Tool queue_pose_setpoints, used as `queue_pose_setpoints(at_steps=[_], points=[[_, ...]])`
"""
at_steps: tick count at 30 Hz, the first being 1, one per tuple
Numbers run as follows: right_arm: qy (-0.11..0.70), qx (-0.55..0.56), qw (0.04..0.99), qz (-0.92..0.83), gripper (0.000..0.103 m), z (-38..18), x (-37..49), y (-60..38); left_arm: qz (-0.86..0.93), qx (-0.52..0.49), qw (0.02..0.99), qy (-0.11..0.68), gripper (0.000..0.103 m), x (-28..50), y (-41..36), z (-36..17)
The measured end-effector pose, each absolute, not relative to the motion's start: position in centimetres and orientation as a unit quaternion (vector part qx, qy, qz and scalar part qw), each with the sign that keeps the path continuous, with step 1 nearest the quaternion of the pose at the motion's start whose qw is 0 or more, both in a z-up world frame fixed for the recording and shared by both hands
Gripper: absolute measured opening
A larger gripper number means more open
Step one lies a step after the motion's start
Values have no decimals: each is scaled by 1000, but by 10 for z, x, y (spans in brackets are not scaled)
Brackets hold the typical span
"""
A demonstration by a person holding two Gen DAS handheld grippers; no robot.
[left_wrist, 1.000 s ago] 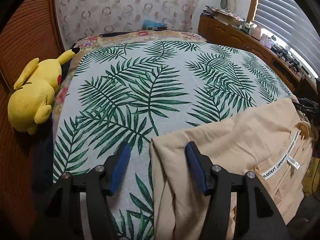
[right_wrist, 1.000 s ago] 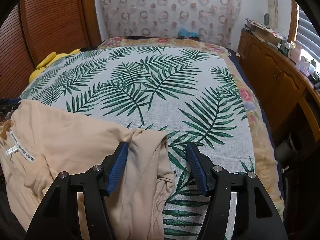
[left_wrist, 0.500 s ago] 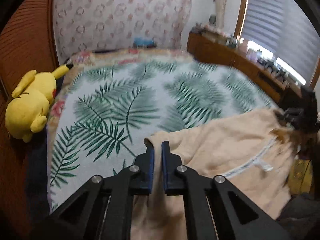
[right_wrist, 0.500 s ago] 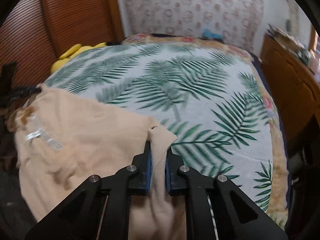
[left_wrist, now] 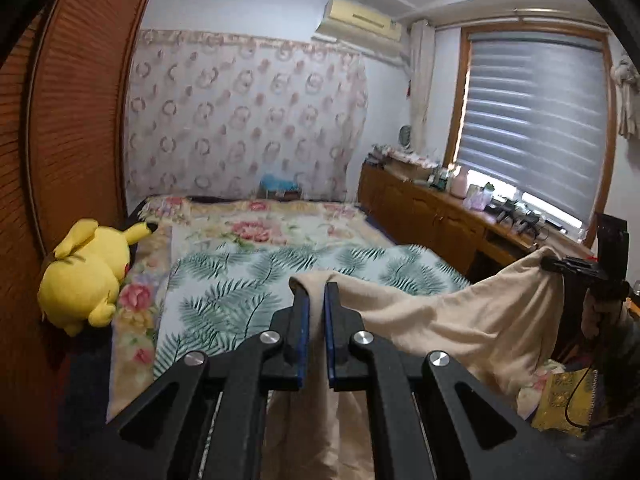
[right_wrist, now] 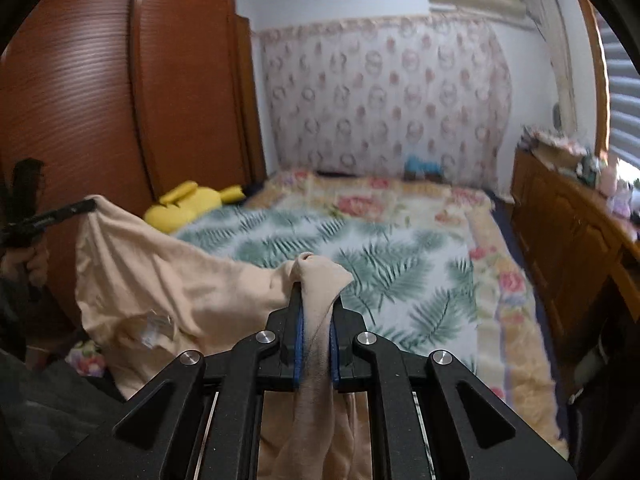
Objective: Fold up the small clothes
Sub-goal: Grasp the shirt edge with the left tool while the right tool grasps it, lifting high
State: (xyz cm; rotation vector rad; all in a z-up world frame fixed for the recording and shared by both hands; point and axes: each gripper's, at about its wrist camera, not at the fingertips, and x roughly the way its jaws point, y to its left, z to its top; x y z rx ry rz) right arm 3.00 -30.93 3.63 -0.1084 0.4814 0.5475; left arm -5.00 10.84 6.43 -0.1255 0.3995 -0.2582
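A beige garment (left_wrist: 452, 316) hangs stretched in the air between my two grippers, above the near end of the bed. My left gripper (left_wrist: 316, 300) is shut on one corner of it. My right gripper (right_wrist: 316, 300) is shut on the other corner, with cloth bunched over its tips. In the right wrist view the garment (right_wrist: 180, 280) sags to the left, with a white label (right_wrist: 154, 330) showing. The other gripper shows at the far edge of each view, in the left wrist view (left_wrist: 568, 266) and in the right wrist view (right_wrist: 82, 206), pinching the cloth.
The bed has a palm-leaf cover (left_wrist: 240, 284) over a floral blanket (left_wrist: 256, 232). A yellow plush toy (left_wrist: 84, 276) lies at the bed's left edge by the wooden wardrobe (right_wrist: 100, 100). A wooden sideboard (left_wrist: 432, 216) with clutter runs under the window on the right.
Both grippers closed on the garment's corners, then lifted it off the bed. The views tilted up from the bed cover to the room, and the cloth now hangs between the grippers.
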Motion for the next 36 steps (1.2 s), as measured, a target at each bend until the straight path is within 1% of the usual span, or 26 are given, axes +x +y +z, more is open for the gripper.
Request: queue_pose_setpoints(at_steps=[7, 11, 17, 23, 27, 31, 34, 36], points=[[170, -84, 944, 269, 7, 109, -11, -304, -140, -58, 976, 153, 4, -68, 106, 107], [139, -78, 948, 275, 7, 145, -31, -303, -144, -56, 978, 138, 4, -76, 111, 131], [74, -68, 957, 272, 7, 204, -54, -301, -135, -35, 987, 78, 4, -90, 116, 181], [36, -98, 961, 256, 6, 256, -60, -293, -121, -4, 992, 20, 4, -92, 120, 235], [15, -112, 965, 237, 6, 286, -59, -295, -105, 9, 994, -7, 4, -92, 128, 259], [-7, -123, 967, 221, 6, 314, -62, -299, -86, 21, 996, -20, 4, -87, 131, 270], [-18, -139, 970, 199, 6, 322, -53, -302, -76, 26, 997, -11, 4, -72, 135, 266], [-8, -142, 972, 189, 6, 319, -41, -305, -71, 29, 997, 5, 4, -50, 137, 255]])
